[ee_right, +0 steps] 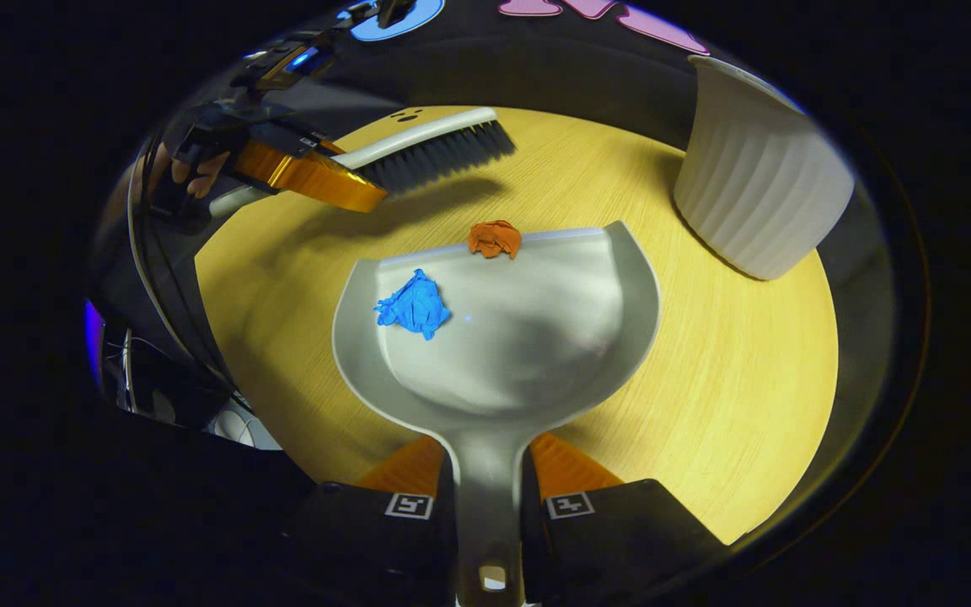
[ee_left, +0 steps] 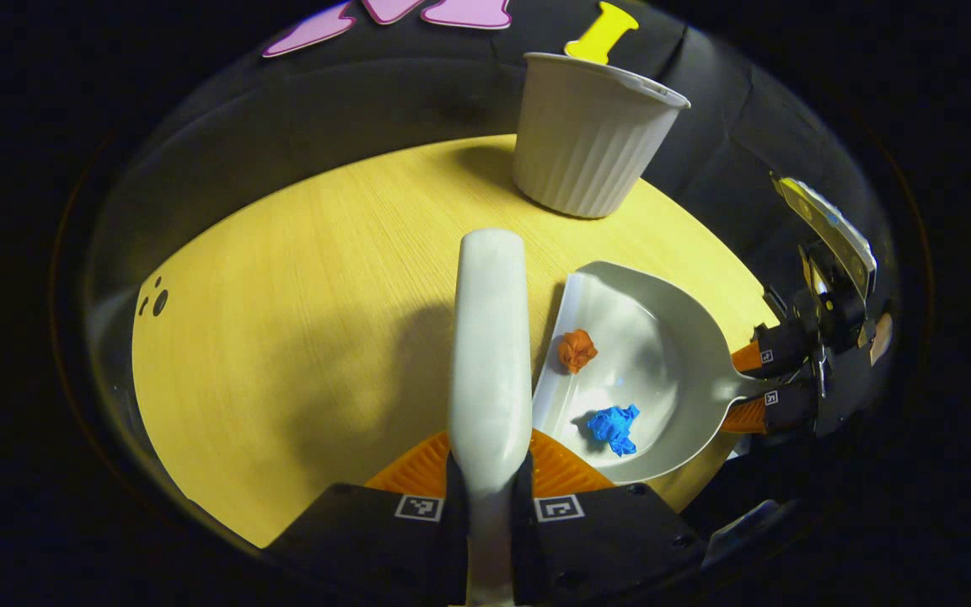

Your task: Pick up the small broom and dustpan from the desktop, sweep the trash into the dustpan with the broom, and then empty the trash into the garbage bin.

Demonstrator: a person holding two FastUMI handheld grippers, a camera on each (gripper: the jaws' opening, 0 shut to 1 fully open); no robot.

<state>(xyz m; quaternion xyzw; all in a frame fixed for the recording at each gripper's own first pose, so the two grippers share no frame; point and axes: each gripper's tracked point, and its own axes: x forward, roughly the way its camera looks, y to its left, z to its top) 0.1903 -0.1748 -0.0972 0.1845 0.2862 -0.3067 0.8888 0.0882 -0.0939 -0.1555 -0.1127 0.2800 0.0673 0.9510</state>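
My left gripper [ee_left: 488, 482] is shut on the white broom [ee_left: 490, 337], whose back runs forward over the wooden table [ee_left: 300, 278]. In the right gripper view the broom [ee_right: 431, 152] shows its dark bristles, held above the table by the left gripper [ee_right: 317, 173]. My right gripper [ee_right: 490, 497] is shut on the handle of the grey dustpan [ee_right: 519, 337], which lies flat on the table. A blue paper wad [ee_right: 414, 305] sits inside the pan; an orange wad [ee_right: 494, 238] rests on its front lip. Both wads [ee_left: 614, 427] [ee_left: 576, 350] and the right gripper [ee_left: 759, 384] also show in the left gripper view.
A white ribbed garbage bin [ee_right: 759, 198] [ee_left: 587, 139] stands on the table's far side, beyond the dustpan. The table edge curves close behind it. A hand [ee_right: 199, 173] holds the left gripper at the upper left of the right gripper view.
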